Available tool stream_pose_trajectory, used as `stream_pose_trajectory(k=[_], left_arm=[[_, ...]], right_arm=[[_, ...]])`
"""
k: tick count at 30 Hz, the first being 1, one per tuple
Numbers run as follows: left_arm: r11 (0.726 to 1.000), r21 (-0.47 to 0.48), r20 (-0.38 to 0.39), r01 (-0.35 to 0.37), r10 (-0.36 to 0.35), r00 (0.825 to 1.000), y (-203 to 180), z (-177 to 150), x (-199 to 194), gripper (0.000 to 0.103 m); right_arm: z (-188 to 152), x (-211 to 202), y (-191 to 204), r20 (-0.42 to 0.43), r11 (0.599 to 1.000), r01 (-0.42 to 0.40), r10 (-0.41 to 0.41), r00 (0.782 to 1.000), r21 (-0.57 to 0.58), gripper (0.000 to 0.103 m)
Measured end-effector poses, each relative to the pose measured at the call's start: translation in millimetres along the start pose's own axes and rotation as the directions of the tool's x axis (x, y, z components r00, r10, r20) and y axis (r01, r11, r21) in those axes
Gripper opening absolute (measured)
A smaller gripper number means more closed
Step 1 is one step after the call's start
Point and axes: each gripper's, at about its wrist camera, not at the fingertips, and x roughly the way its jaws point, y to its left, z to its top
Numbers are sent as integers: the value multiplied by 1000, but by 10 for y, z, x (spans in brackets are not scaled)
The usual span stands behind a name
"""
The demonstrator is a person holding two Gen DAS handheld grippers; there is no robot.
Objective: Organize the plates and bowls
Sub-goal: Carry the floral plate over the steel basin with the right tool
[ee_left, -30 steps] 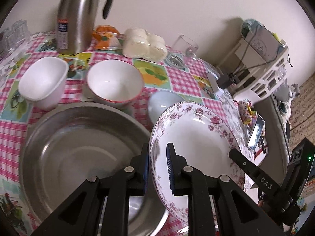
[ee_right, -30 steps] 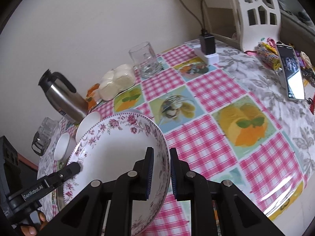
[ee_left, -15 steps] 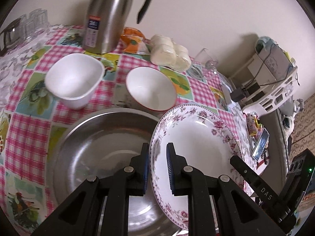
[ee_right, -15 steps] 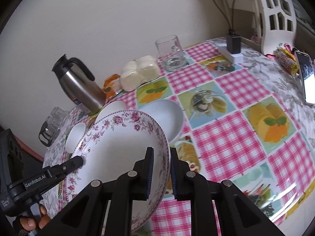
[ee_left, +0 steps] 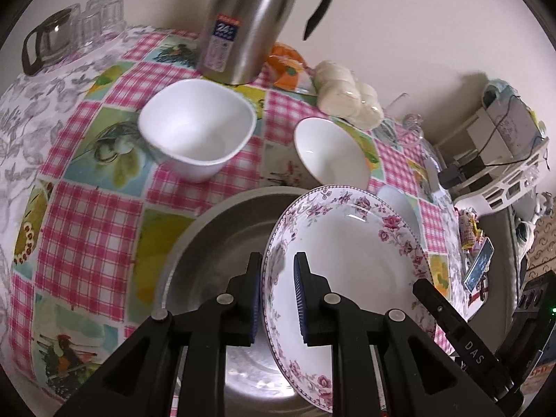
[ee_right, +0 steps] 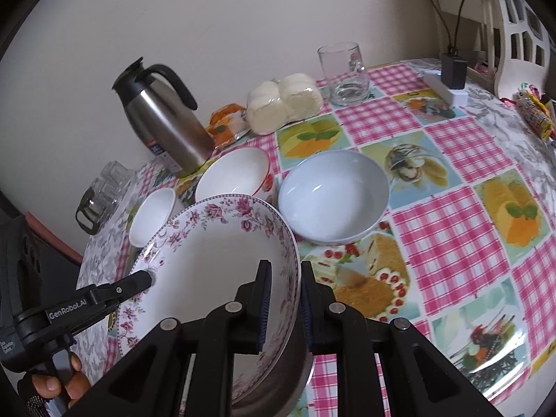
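Observation:
A floral-rimmed deep plate (ee_left: 351, 257) (ee_right: 215, 253) hangs tilted over a large steel basin (ee_left: 212, 243). My left gripper (ee_left: 277, 295) is shut on its left rim, and my right gripper (ee_right: 283, 302) is shut on its right rim. On the checked tablecloth beyond stand a squarish white bowl (ee_left: 196, 132) (ee_right: 153, 215), a red-rimmed white bowl (ee_left: 330, 154) (ee_right: 232, 175) and a pale blue bowl (ee_right: 332, 196), of which only a sliver (ee_left: 399, 205) shows behind the plate in the left wrist view. In the right wrist view the basin is almost wholly hidden under the plate.
A steel thermos jug (ee_left: 250, 21) (ee_right: 163, 121), an orange packet (ee_right: 226, 127) and wrapped white buns (ee_right: 283, 102) line the wall. A glass mug (ee_right: 344, 73), a charger (ee_right: 453, 71) and sweets (ee_right: 535, 114) sit to the right. Glass cups (ee_left: 69, 31) stand far left.
Both grippers carried the plate leftwards over the basin; the pale blue bowl it hid in the right wrist view now stands uncovered. Both grips are unchanged.

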Motion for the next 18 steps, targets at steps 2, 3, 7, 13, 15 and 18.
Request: stream_pose_trajectory(k=[2,3,7,13,15,18], left_arm=[[1000,-7,-5,-13,13,1000,46,5,7,17],[1000,-11,-8,-16,16,1000,71,1,5,17],[999,-32,-27,-29,28,999,178,-23,29,17],[997,-51,-61,-66,63,996,282,-55,86,17],[996,-55,-64,-75,71,995,293,-57,89,17],[995,-60,-70,-80,76,995,304,-59,95,17]], right_arm=[[-26,31,43,-12,1000,2,-2,1000,-10,17],[-38,52,67,-18,1000,4,-4,1000,-18,17],[-71,109,130,-37,999,9,-10,999,-37,17],[-132,195,227,-68,997,24,-29,997,-75,17],[-151,226,246,-80,996,29,-36,996,-84,17],[-171,264,260,-95,995,37,-46,994,-94,17]])
